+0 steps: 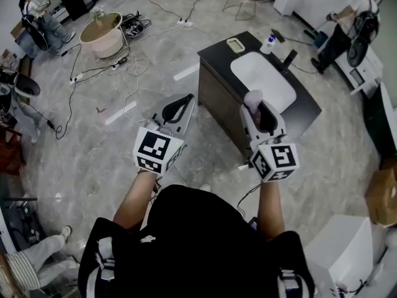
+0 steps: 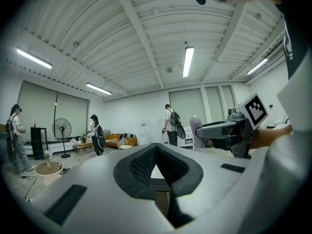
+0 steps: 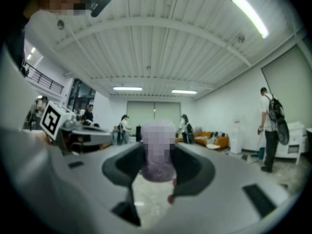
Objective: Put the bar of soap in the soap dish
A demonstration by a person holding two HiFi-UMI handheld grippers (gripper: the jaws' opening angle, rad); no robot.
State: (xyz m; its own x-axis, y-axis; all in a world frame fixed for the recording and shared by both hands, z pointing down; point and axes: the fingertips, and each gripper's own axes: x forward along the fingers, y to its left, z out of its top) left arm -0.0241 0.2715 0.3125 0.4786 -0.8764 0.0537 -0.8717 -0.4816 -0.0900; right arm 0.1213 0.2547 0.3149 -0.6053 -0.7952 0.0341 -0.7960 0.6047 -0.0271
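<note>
A lilac bar of soap (image 1: 253, 96) is clamped upright between the jaws of my right gripper (image 1: 256, 104), held level in the air over the near edge of a dark vanity counter (image 1: 217, 54). In the right gripper view the soap (image 3: 158, 152) fills the gap between both pads. The left gripper view shows the same bar (image 2: 196, 131) off to the right. A pale soap dish (image 1: 236, 45) lies at the counter's far left corner, beyond the white basin (image 1: 263, 79). My left gripper (image 1: 186, 101) hovers over the floor left of the vanity, tips together, nothing in it (image 2: 156, 152).
A black faucet (image 1: 288, 59) and a white bottle (image 1: 268, 43) stand behind the basin. Cables (image 1: 124, 67) run across the floor near a round table (image 1: 102, 33). People stand around the room's edges. A cardboard box (image 1: 383, 197) and a white cabinet (image 1: 341, 253) sit at the right.
</note>
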